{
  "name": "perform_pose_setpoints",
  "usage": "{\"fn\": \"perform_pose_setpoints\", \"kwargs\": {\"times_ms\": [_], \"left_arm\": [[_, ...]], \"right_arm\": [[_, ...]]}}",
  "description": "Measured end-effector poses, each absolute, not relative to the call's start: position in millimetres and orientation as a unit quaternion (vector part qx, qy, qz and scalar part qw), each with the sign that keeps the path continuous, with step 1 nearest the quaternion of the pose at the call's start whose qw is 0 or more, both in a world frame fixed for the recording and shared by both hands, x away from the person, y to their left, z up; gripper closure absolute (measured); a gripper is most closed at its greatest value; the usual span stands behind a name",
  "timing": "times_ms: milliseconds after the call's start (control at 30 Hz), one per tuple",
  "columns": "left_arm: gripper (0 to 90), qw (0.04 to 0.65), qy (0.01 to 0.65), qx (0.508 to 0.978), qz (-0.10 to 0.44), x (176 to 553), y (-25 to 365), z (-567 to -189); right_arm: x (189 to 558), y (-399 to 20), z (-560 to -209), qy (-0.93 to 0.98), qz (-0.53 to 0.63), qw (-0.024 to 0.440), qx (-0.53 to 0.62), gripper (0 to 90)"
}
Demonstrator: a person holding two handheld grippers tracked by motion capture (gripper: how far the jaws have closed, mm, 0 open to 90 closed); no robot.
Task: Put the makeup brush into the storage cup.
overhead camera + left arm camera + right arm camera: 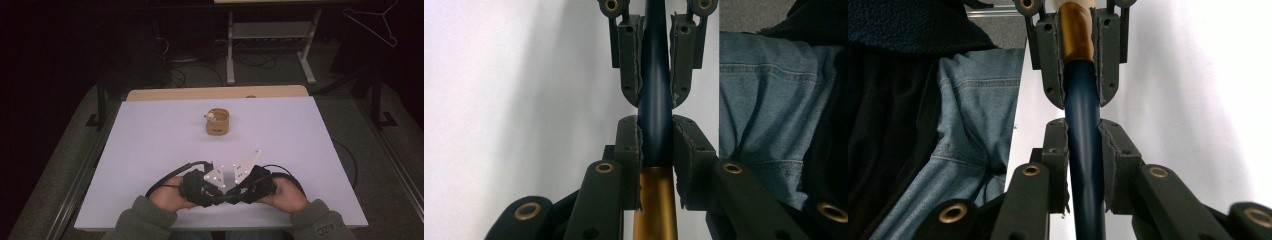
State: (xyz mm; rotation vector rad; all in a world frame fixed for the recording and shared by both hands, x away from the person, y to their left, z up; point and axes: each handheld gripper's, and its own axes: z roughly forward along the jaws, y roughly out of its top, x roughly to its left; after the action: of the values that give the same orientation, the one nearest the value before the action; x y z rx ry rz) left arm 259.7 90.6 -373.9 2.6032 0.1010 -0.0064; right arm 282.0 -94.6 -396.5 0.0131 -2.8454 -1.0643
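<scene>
Both grippers pinch one slim rod, dark blue along most of its length with a gold end section. In the left gripper view the left gripper has its pads pressed on the rod where blue meets gold, and the right gripper is clamped on the blue shaft facing it. Seen from above, the two meet nose to nose at the near edge of the white table, well apart from a small tan holder.
</scene>
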Motion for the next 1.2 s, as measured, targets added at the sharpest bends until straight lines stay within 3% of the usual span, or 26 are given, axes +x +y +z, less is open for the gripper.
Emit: {"fn": "perform_pose_setpoints", "kwargs": {"times_ms": [233,433,533,667,833,1000,1067,1200], "left_arm": [[72.2,0.27,0.044,0.962,-0.006,261.8,92.0,-374.3],[57.4,0.271,0.066,0.96,-0.006,265.2,97.2,-375.6],[55.3,0.27,0.074,0.96,-0.011,267.7,101.2,-375.9],[57.7,0.275,0.077,0.958,-0.011,269.7,105.1,-374.9],[70.0,0.277,0.064,0.959,-0.012,269.0,107.2,-373.8],[71.6,0.265,0.052,0.963,-0.006,265.7,105.3,-373.5],[71.8,0.268,0.047,0.962,-0.007,265.0,104.5,-372.0],[72.0,0.263,0.039,0.964,-0.003,262.0,101.5,-369.9]], "right_arm": [[280.8,-95.1,-396.0,-0.938,-0.344,0.051,0.003,75.7],[281.6,-98.3,-394.7,-0.936,-0.349,0.049,0.004,75.7],[282.9,-101.7,-394.4,-0.935,-0.351,0.048,-0.001,75.7],[284.6,-106.8,-393.5,-0.932,-0.36,0.044,-0.007,75.7],[286.1,-110.2,-393.3,-0.927,-0.374,0.04,-0.006,75.6],[284.7,-106.4,-395.7,-0.931,-0.363,0.041,-0.005,74.0],[283.9,-104.7,-396.3,-0.935,-0.354,0.034,-0.008,69.2],[279.7,-98.8,-396.1,-0.939,-0.342,0.033,-0.001,70.2]]}}
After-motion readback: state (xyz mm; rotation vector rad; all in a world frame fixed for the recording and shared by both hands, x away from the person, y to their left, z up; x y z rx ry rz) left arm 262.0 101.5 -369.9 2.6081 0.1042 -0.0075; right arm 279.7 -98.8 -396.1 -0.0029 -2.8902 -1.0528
